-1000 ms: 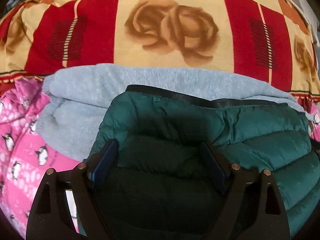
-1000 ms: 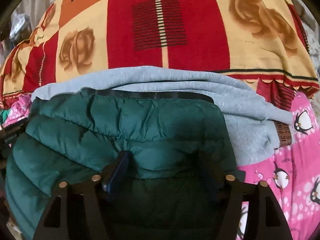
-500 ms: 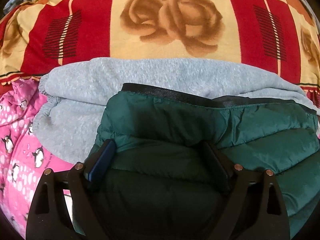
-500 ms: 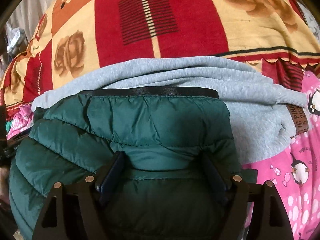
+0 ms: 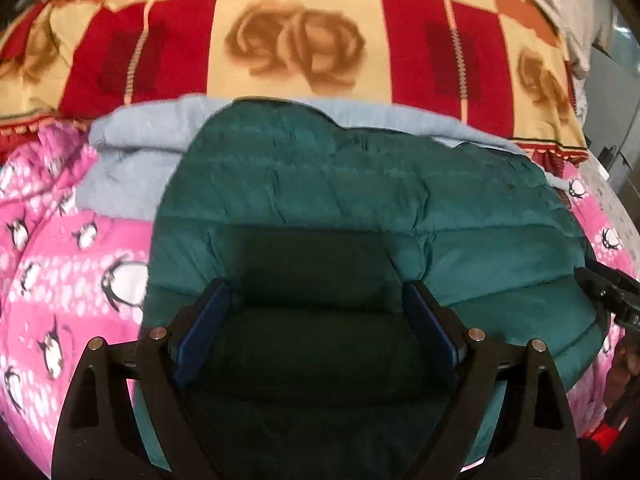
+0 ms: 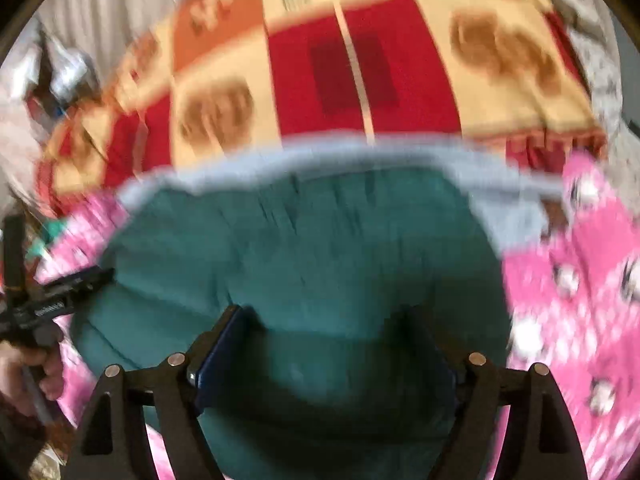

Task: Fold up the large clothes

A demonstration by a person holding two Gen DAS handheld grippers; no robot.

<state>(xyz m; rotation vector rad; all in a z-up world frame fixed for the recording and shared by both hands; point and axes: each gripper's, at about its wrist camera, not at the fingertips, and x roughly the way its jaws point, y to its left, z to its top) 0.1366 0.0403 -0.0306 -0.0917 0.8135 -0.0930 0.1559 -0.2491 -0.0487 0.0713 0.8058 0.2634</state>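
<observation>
Basically, this reads as the tail of a fold: the dark green quilted puffer jacket [image 5: 360, 200] lies folded into a compact block on top of the light grey fleece sweatshirt [image 5: 120, 168], itself folded, both on the pink penguin-print bedcover [image 5: 60, 260].

Left gripper [image 5: 316, 320]: fingers spread wide, blue pads [image 5: 200, 332] either side of the jacket's near edge, not visibly pinching it. Fabric sits between them, loose as far as I can tell.

Right gripper [image 6: 332, 344]: jaws opening, jacket fabric between them. The frame is heavily smeared, so whether the pads touch the fabric is unclear; no pinch visible.

My read: both ends released, fold on this garment done or nearly so. The next move calls for backing both grippers clear without snagging the puffy near edge, then either pressing the block flat or going for another garment. Puffer fill will likely spring back, so the fold may lift open.

Around: the red, cream and orange rose-pattern blanket [image 5: 296, 48] lies behind the stack, with pale wall or fabric at the far edges. In the right wrist view the other gripper's black frame and the hand [image 6: 24, 364] holding it show at left, just beside the jacket's edge. Nothing blocks withdrawal; the grey sweatshirt underneath could shift if the jacket gets dragged.
</observation>
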